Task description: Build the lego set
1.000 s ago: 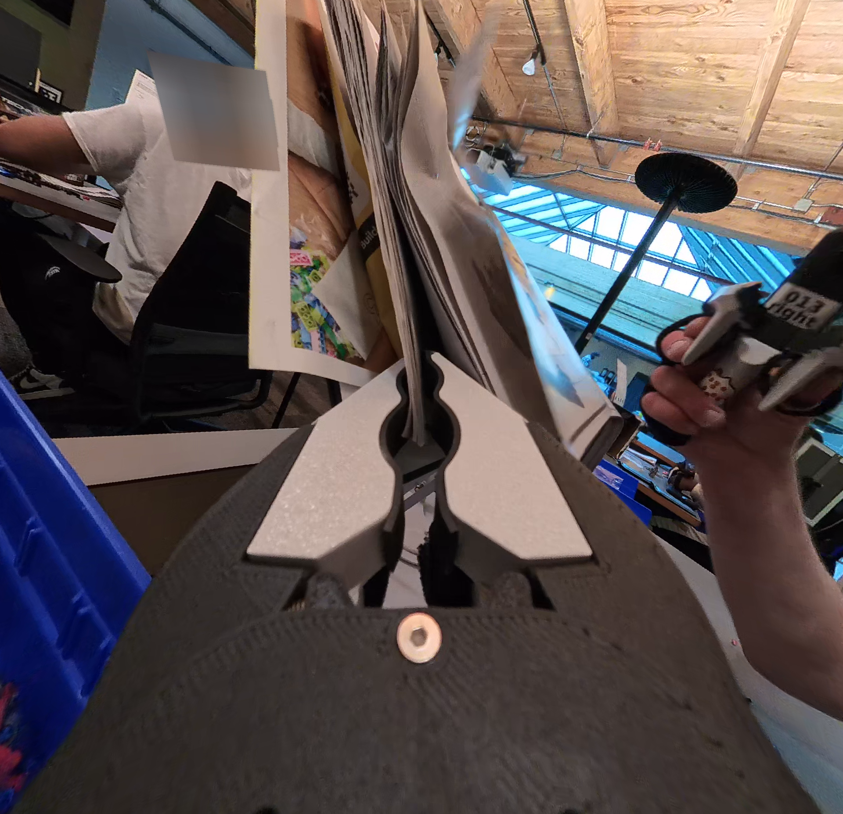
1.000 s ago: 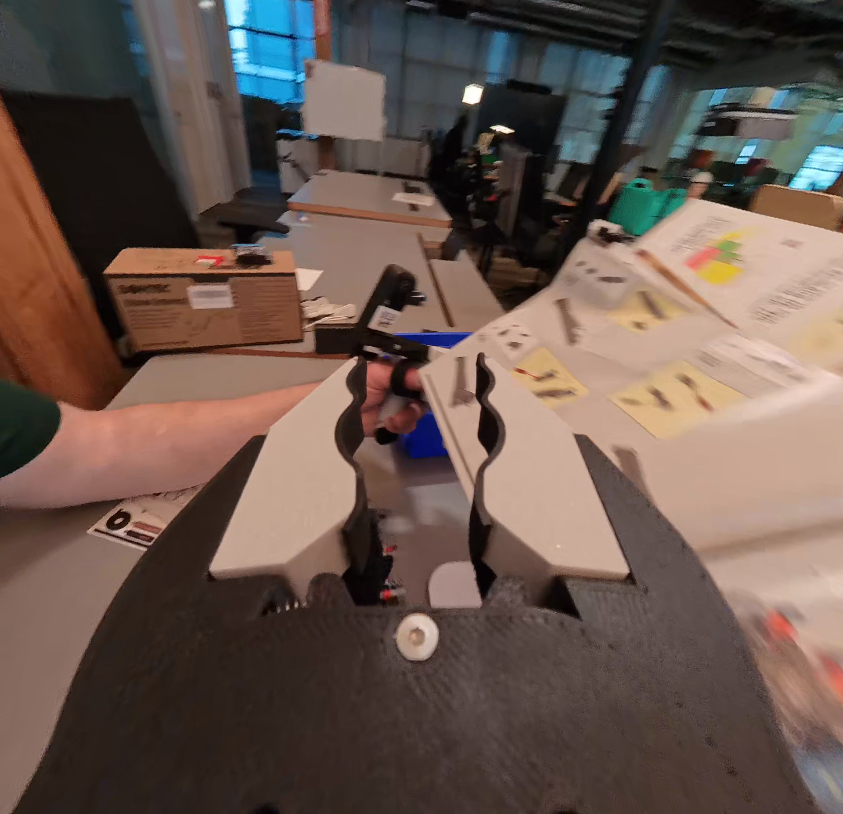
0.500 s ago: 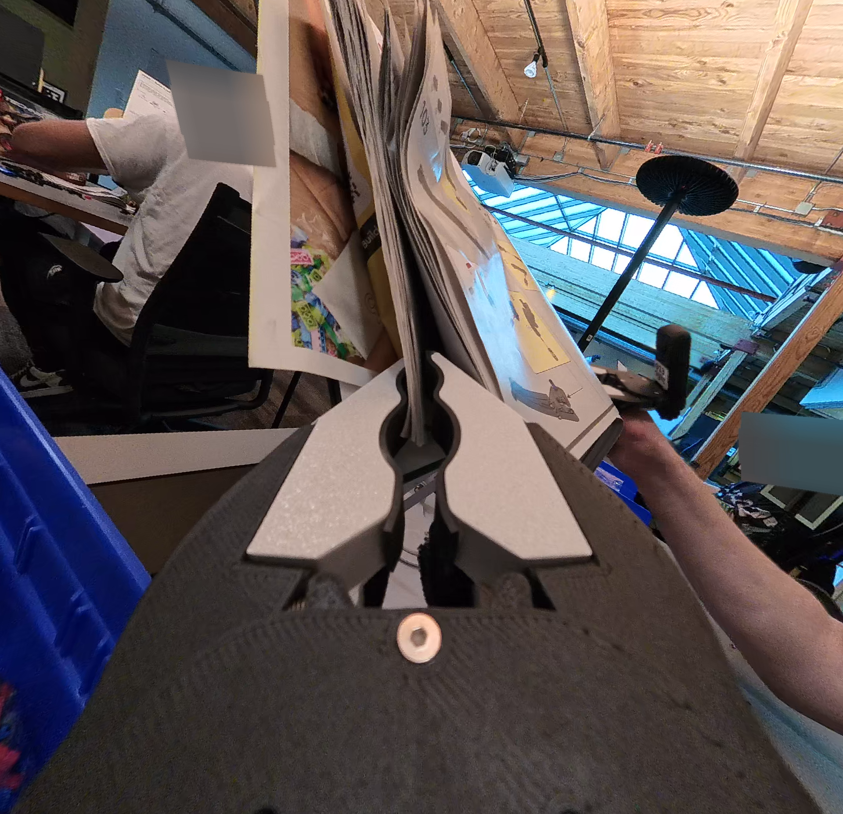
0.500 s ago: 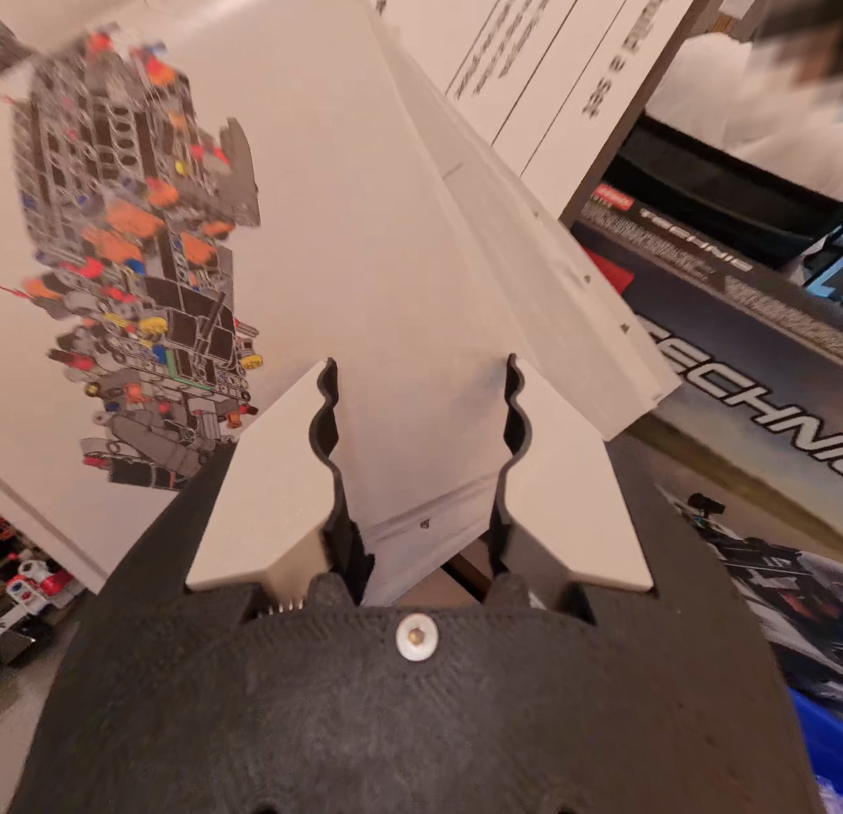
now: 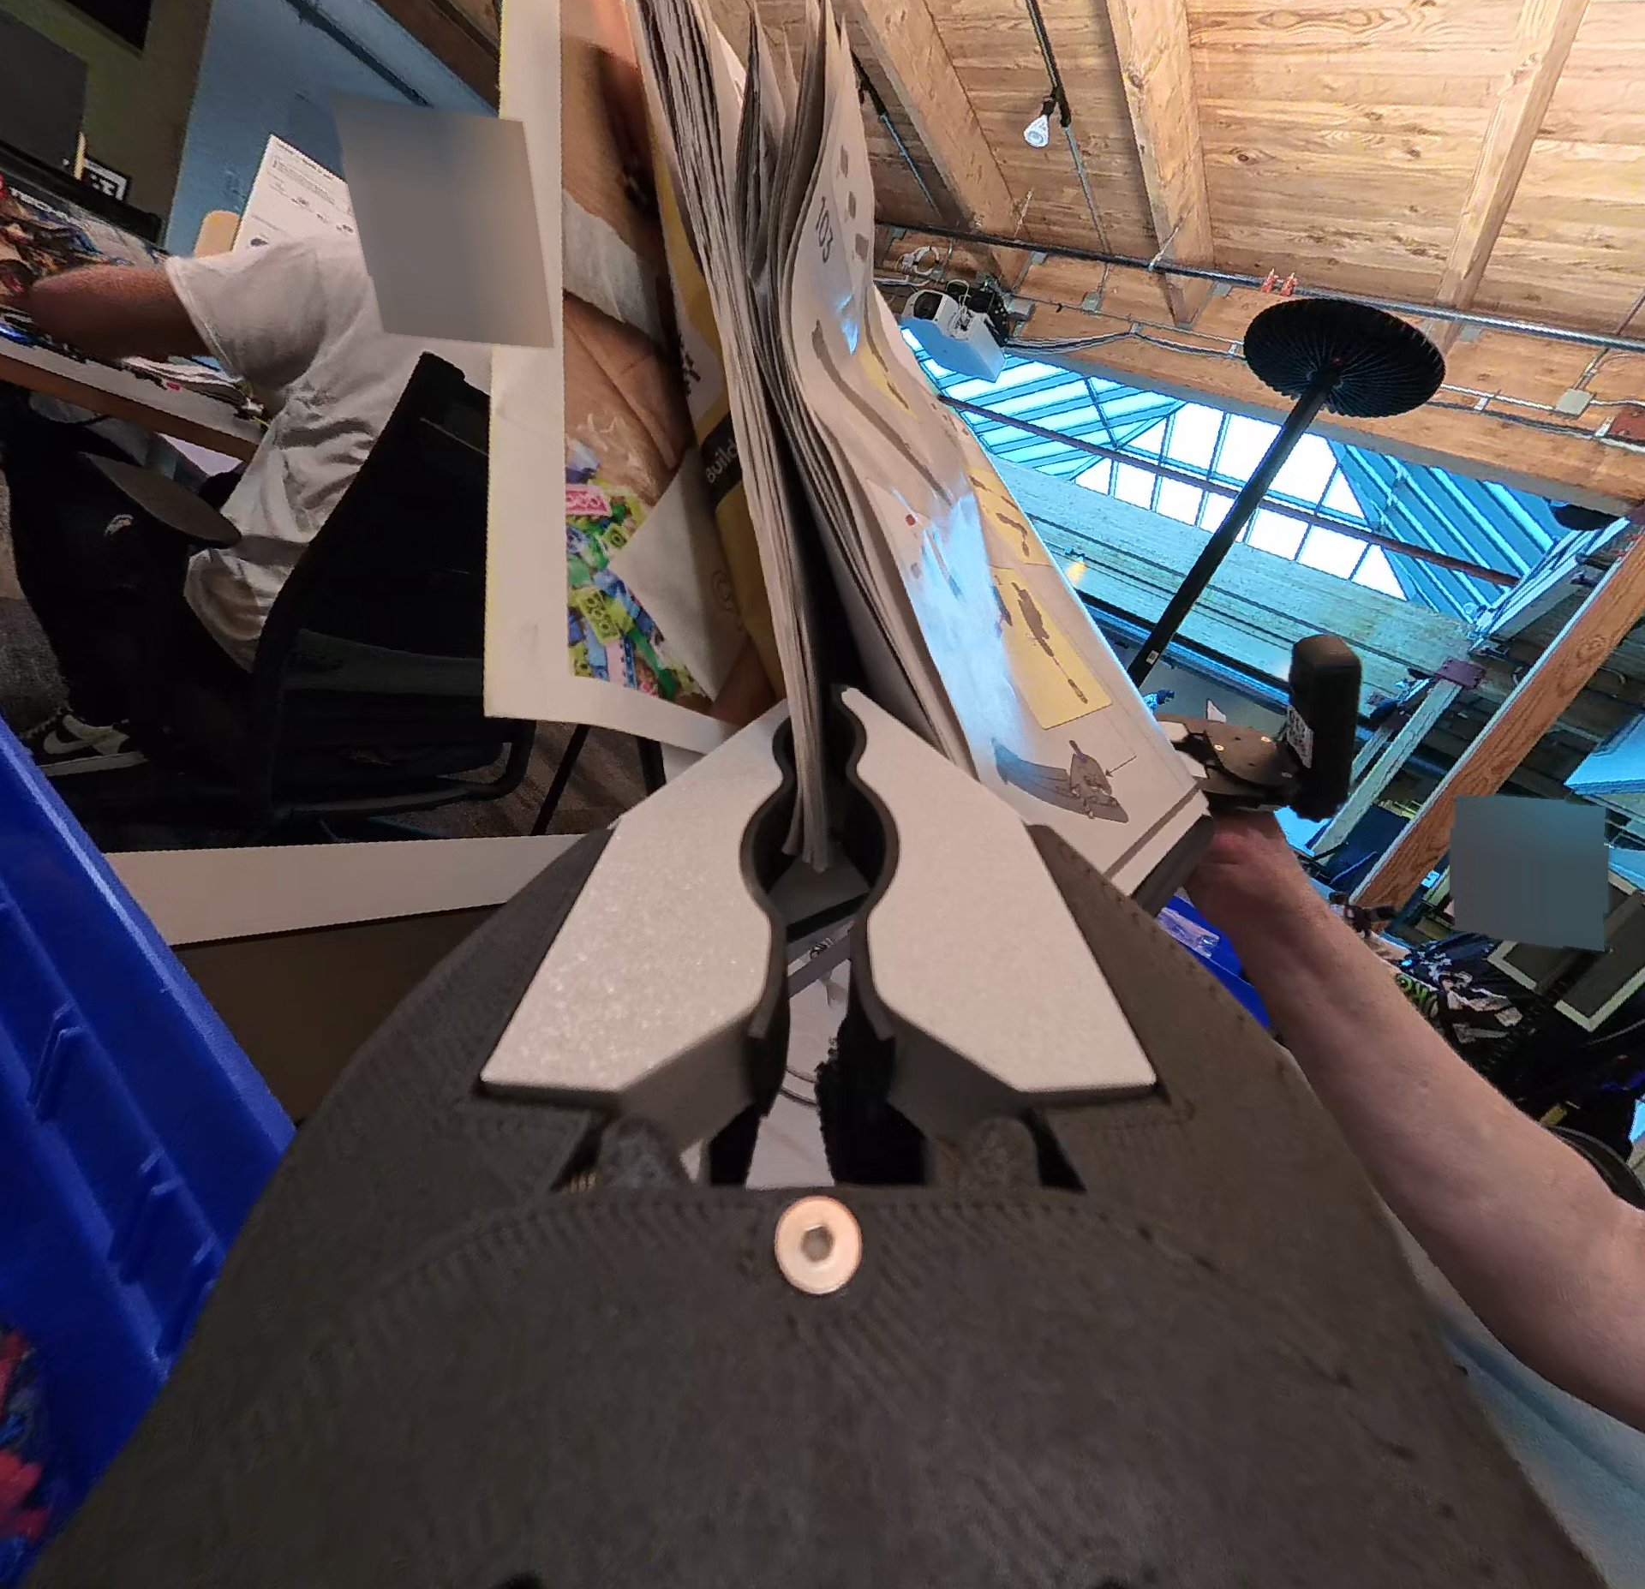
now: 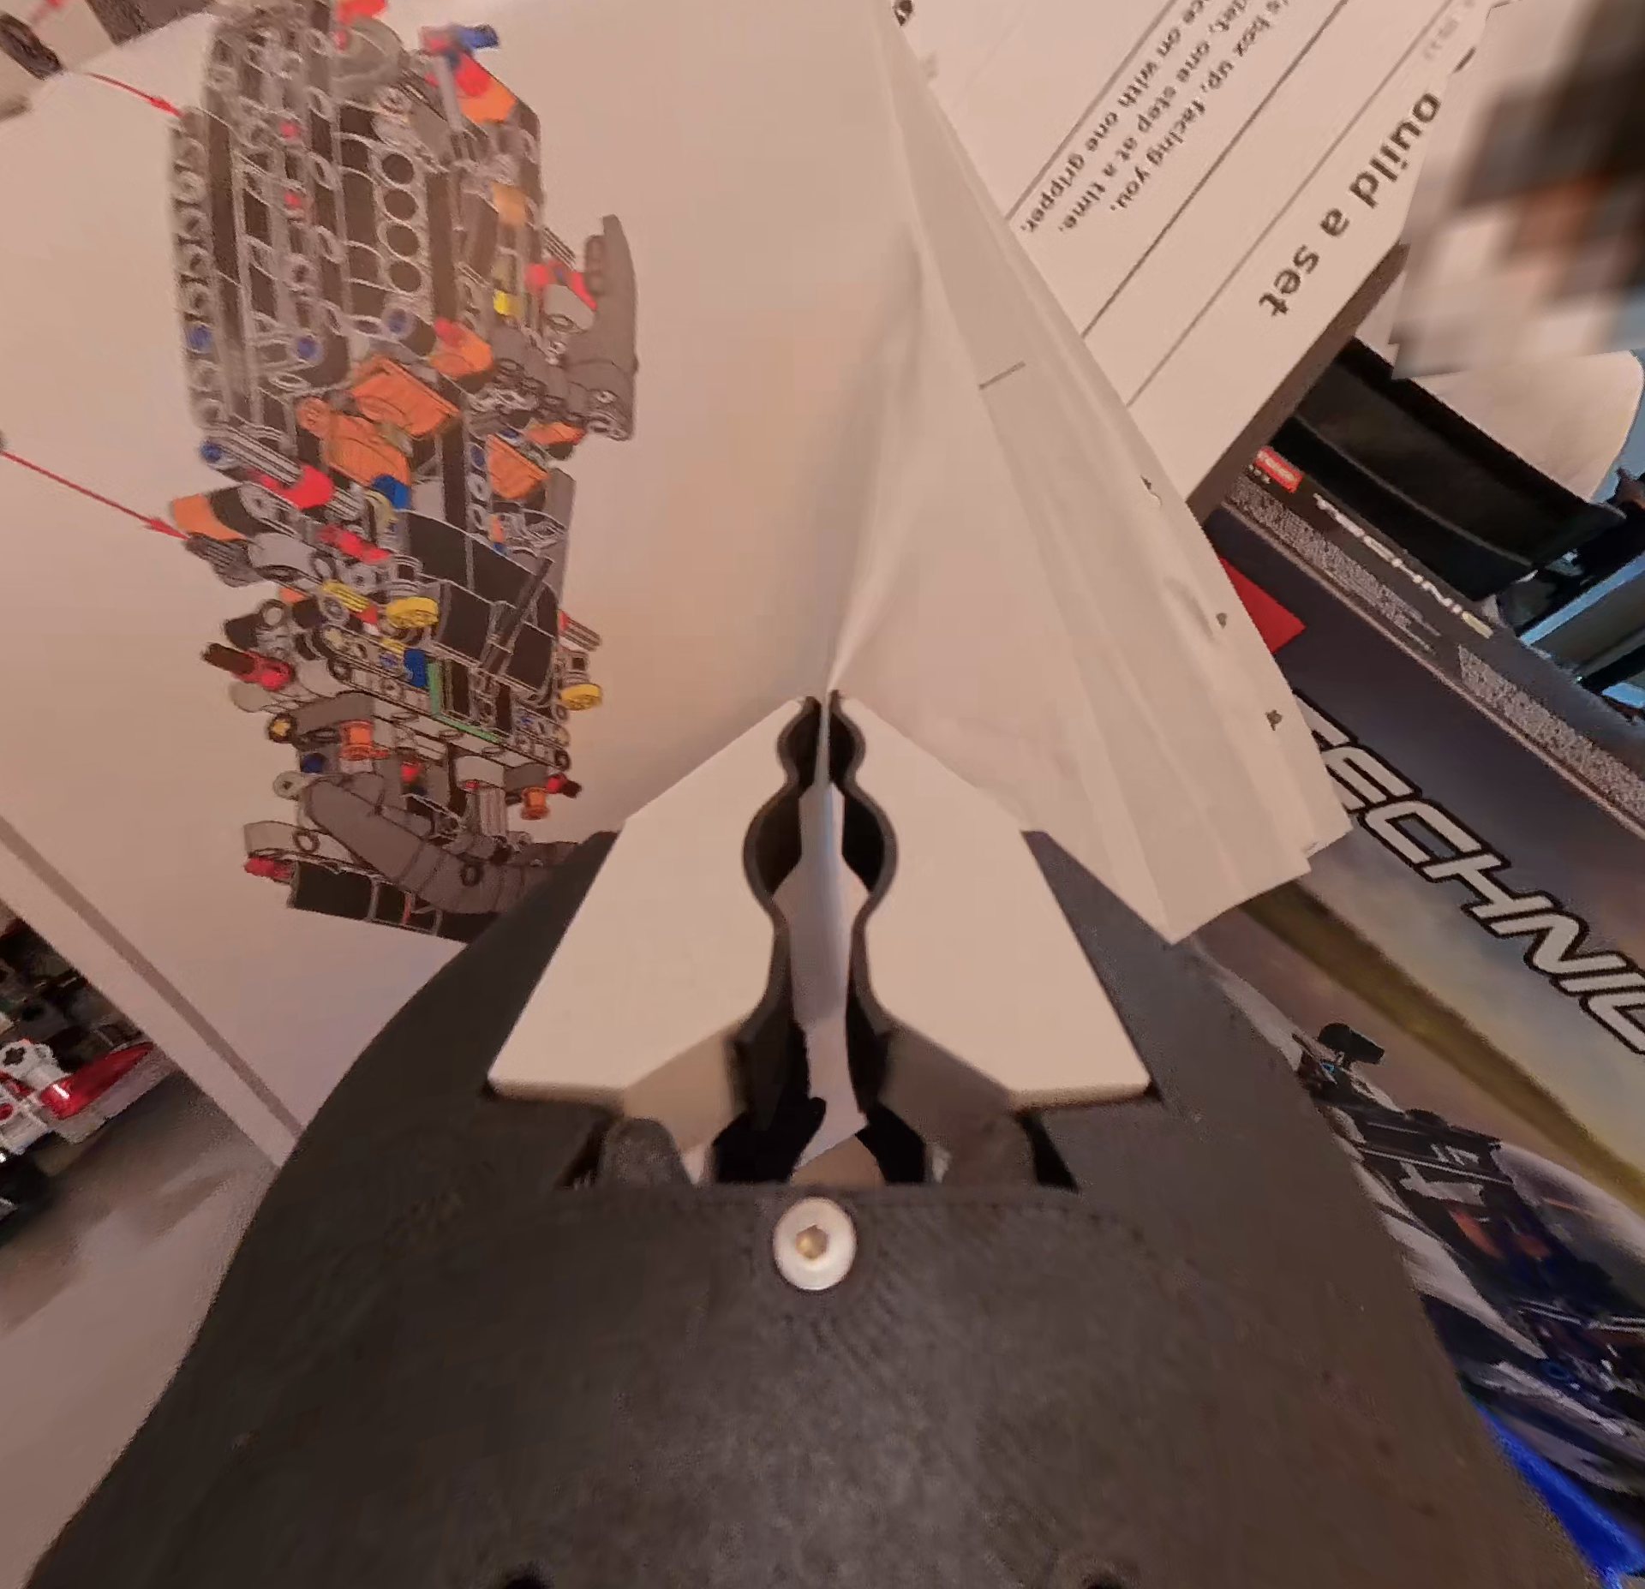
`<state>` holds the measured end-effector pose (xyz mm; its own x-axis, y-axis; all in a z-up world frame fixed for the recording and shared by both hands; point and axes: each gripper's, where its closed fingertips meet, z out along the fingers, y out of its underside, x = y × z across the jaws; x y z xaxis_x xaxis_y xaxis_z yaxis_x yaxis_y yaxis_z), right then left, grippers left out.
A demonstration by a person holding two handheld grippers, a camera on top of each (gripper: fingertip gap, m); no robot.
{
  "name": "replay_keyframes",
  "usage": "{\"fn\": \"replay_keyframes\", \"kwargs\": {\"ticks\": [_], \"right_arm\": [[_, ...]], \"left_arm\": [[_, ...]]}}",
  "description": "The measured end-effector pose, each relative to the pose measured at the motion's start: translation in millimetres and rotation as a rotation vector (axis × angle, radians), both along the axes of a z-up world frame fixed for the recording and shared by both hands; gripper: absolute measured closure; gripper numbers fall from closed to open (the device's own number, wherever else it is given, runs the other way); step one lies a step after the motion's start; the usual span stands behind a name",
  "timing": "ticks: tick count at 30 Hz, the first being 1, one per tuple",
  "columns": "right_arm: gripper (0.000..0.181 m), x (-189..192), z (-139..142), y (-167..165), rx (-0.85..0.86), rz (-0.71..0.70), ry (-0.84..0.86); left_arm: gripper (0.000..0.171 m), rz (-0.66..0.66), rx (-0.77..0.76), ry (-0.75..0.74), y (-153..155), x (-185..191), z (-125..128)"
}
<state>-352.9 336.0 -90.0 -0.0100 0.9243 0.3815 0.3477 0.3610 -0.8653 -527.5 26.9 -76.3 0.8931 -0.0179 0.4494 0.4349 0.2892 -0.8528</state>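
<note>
Pages of the instruction booklet (image 5: 828,443) stand pinched between the fingers of my left gripper (image 5: 819,727), which is clamped tight on a thick sheaf near the bottom edge; the rest fans upward ahead of it. My right gripper (image 6: 823,719) is clenched on a single page (image 6: 765,443), its tips nearly meeting with only paper between them. Left of those tips lies a printed drawing of the model (image 6: 392,443); right of them, loose page edges splay over the dark set box (image 6: 1460,843). A blue bin (image 5: 98,1101) crowds my left tool's left side, and open ceiling shows to its right.
</note>
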Motion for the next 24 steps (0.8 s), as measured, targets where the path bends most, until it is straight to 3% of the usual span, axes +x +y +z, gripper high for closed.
{"fn": "replay_keyframes", "kwargs": {"ticks": [4,9,11,12,14,16,18,24], "right_arm": [[0.181,4,16,-32,-0.085,0.126,0.028],[0.181,11,96,-110,-0.352,0.419,0.218],[0.177,6,128,-154,-0.387,0.526,0.303],[0.163,4,137,-186,-0.391,0.626,0.305],[0.142,7,138,-249,-0.411,0.855,0.210],[0.146,13,135,-283,-0.420,0.982,0.150],[0.147,0,127,-274,-0.352,0.881,0.151],[0.136,-21,81,-190,-0.177,0.519,0.096]], "left_arm": [[0.171,-0.002,-0.001,0.001,0,0,0],[0.171,-0.003,0.001,0.000,0,0,0],[0.171,0.000,0.001,-0.001,0,-1,0],[0.171,0.001,0.001,-0.001,0,-1,-1],[0.171,0.000,-0.001,0.000,0,-1,-1],[0.171,0.001,-0.005,0.003,0,0,0],[0.171,-0.004,-0.002,0.003,0,0,1],[0.171,-0.008,0.003,-0.004,0,-1,0]]}}
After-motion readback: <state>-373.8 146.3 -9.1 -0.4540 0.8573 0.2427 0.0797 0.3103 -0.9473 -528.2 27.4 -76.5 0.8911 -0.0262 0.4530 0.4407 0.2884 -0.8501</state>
